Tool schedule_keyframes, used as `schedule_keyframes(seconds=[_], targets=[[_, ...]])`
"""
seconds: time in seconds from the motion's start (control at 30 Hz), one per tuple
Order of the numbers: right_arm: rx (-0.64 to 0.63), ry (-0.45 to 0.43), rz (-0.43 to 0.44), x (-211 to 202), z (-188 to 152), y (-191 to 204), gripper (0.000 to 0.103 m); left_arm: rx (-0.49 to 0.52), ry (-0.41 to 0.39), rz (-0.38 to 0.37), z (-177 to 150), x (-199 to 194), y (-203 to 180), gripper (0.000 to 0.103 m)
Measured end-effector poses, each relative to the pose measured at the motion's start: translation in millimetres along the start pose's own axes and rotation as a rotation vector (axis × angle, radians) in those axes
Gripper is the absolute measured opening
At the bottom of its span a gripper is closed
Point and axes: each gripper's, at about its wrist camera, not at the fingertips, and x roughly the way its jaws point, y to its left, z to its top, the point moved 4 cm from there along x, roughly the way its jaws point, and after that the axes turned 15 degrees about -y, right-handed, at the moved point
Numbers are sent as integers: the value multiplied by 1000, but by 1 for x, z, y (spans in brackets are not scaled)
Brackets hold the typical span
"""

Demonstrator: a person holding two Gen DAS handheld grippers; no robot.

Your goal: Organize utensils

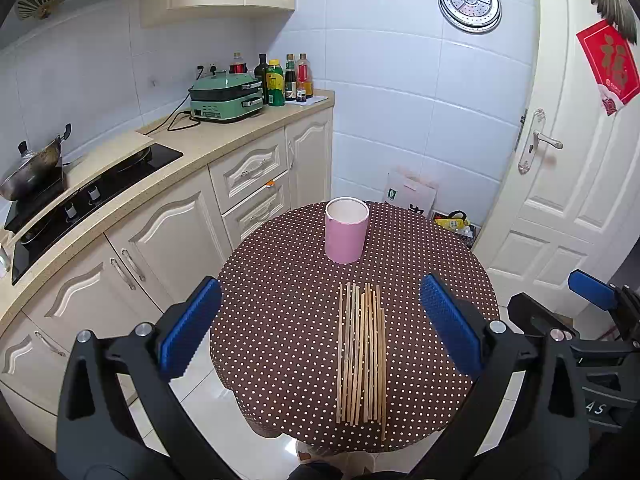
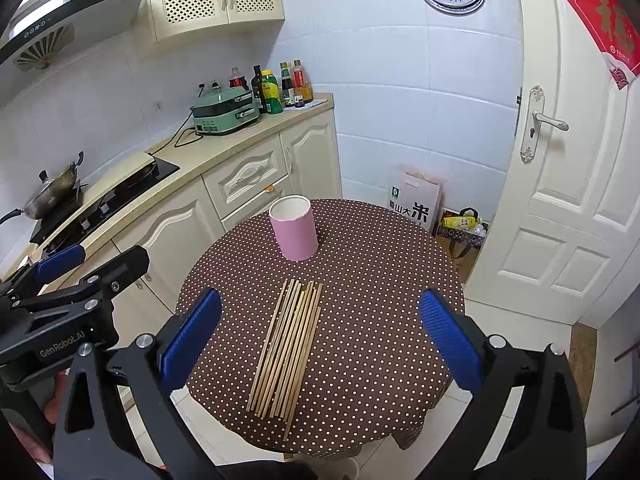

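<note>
Bright even indoor light, soft shadows, sharp focus; strong fisheye bending, dark corners.

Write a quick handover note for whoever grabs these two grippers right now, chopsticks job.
Left gripper: open, empty, held above the near table edge.
Right gripper: open, empty, alongside it.
Chopsticks: all lying in a loose row on the dotted tablecloth.
Pink cup: upright behind them, apart, looks empty.
Done: nothing yet.
Left: pick up the chopsticks and stand them in the cup.

Left gripper [image 1: 320, 328] jaws spread wide, right gripper [image 2: 320, 340] likewise (both empty), side by side
</note>
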Motion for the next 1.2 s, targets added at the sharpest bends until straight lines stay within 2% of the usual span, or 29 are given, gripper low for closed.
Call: schedule_keyframes(seconds=[0.7, 0.93, 1.2], targets=[[-2, 21, 30, 5, -1, -2, 96, -12, 31, 17, -3, 7, -1, 97], [1, 64, 54, 7, -7, -6, 96, -26, 76, 41, -12, 6, -1, 97], [-15, 159, 85, 9, -23, -11, 96, -66, 153, 77, -26, 5, 0, 97]])
